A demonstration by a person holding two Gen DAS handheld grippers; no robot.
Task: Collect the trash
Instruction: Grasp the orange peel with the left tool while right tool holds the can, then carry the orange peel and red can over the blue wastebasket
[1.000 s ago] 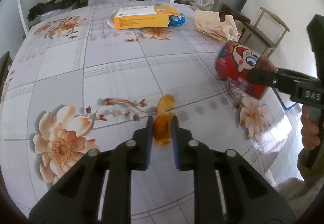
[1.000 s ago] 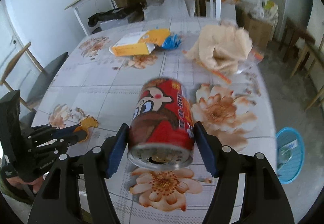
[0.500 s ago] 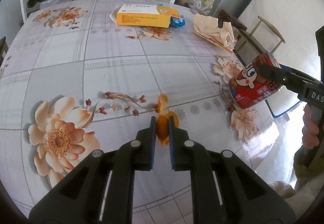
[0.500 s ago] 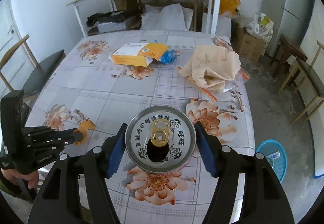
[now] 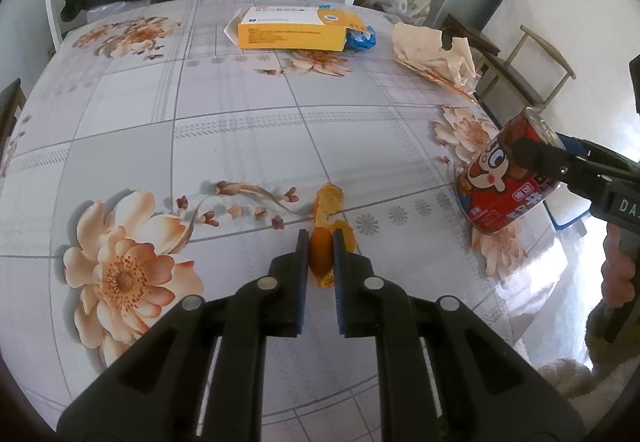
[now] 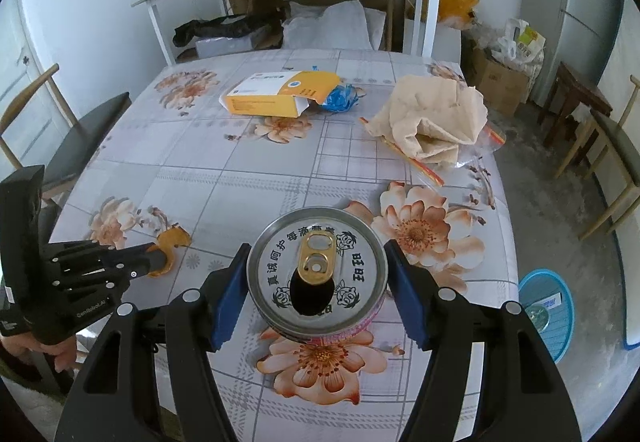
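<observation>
Opened red can clamped in right hand-held gripper, centre frame; left hand-held gripper pinches orange peel on counter.

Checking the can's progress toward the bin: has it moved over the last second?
Yes. The red can went rightward and down, from above the table interior to its right edge, by the printed flower.

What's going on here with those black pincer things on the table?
A person is clearing trash with a hand-held tool in each hand. The left tool is closed on an orange peel lying on the flowered table. The right tool holds an opened red drink can near the table's edge.
</observation>
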